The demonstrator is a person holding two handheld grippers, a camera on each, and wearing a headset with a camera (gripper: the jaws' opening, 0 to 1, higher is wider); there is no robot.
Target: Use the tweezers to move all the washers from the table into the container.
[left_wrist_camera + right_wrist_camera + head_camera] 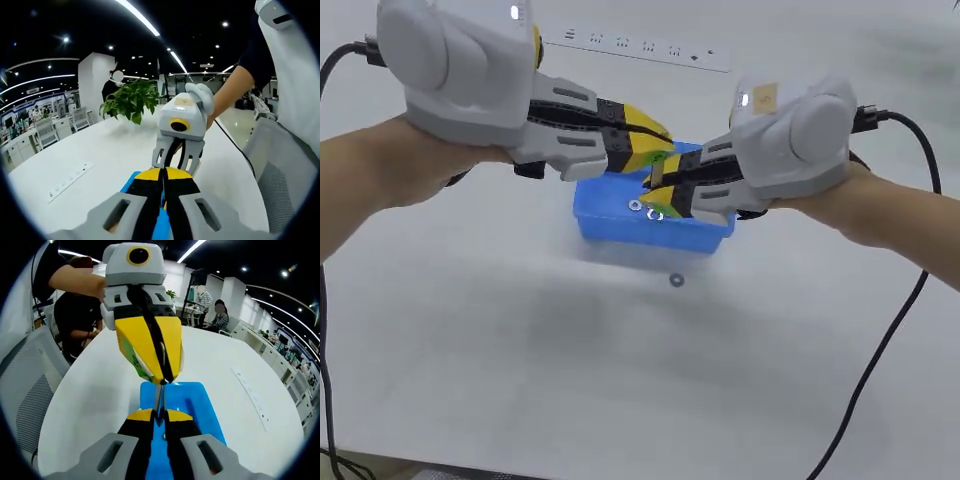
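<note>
Left gripper [666, 140]: jaws pinched on tweezers [160, 400]
Right gripper [652, 194]: jaws clamped on them too, over container [620, 228]
Pending: washer [677, 280] on table [520, 340]
Risk: tweezers slipping, falling, if either grip loosens

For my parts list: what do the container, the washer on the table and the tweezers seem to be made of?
The container looks plastic: uniform blue, smooth. The washer is probably metal: grey, slightly shiny. The tweezers seem steel: thin, silvery.

Left gripper [164, 174], jaws together, faces right gripper [178, 156] above container [160, 226].
</note>
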